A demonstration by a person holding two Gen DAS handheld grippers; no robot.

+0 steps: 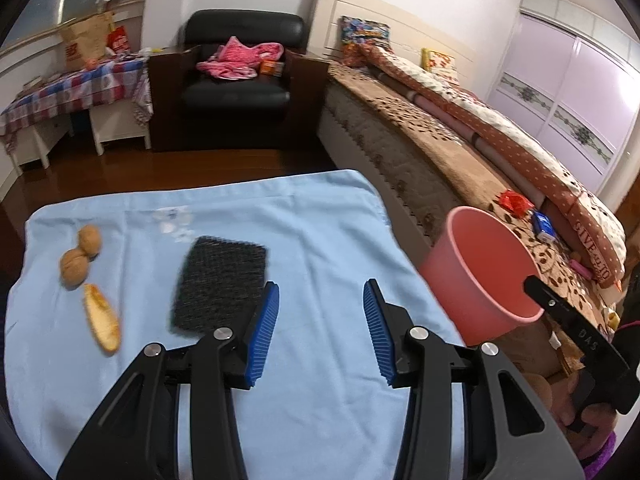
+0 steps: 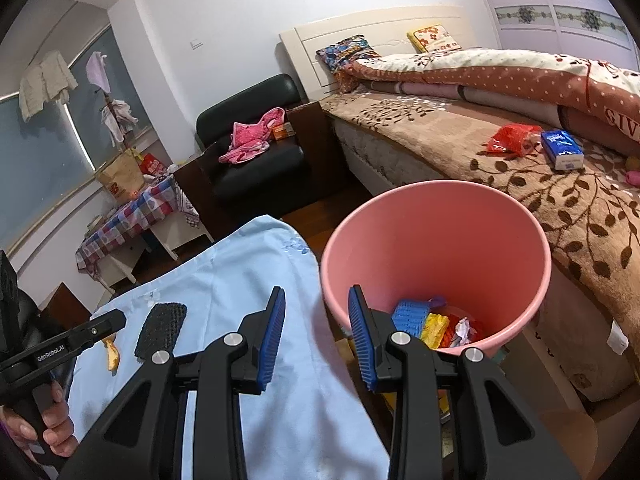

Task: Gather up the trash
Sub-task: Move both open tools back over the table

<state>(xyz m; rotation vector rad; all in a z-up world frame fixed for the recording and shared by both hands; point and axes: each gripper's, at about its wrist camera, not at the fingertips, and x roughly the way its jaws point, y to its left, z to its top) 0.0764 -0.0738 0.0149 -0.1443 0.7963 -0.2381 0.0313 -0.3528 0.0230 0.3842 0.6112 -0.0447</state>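
- The pink bin (image 2: 436,256) stands just beside the right edge of the bench, between the bench and the bed (image 2: 500,152); everything below is placed from this bin.
- Inside the bin, at its bottom, lie a blue piece (image 2: 409,312), a yellow piece (image 2: 434,329), red scraps and a crumpled white paper (image 2: 464,326).
- The bench, left of the bin, is covered by a light blue cloth (image 1: 280,216).
- A black scouring pad (image 1: 220,284) lies flat on the cloth, a little left of the bin.
- Farther from the bin, near the cloth's left edge, two walnuts (image 1: 82,258) touch each other, and an orange peel strip (image 1: 102,318) lies just beside them on the near side.
- The left tongs (image 1: 321,296) hover over the cloth between the pad and the bin, jaws wide apart with nothing between them.
- The right tongs (image 2: 317,304) hang at the bin's near-left rim, jaws apart and empty; the rim shows through the gap.
- On the bed beyond the bin lie a red wrapper (image 2: 510,140) and a blue tissue pack (image 2: 562,150), just beside one another.
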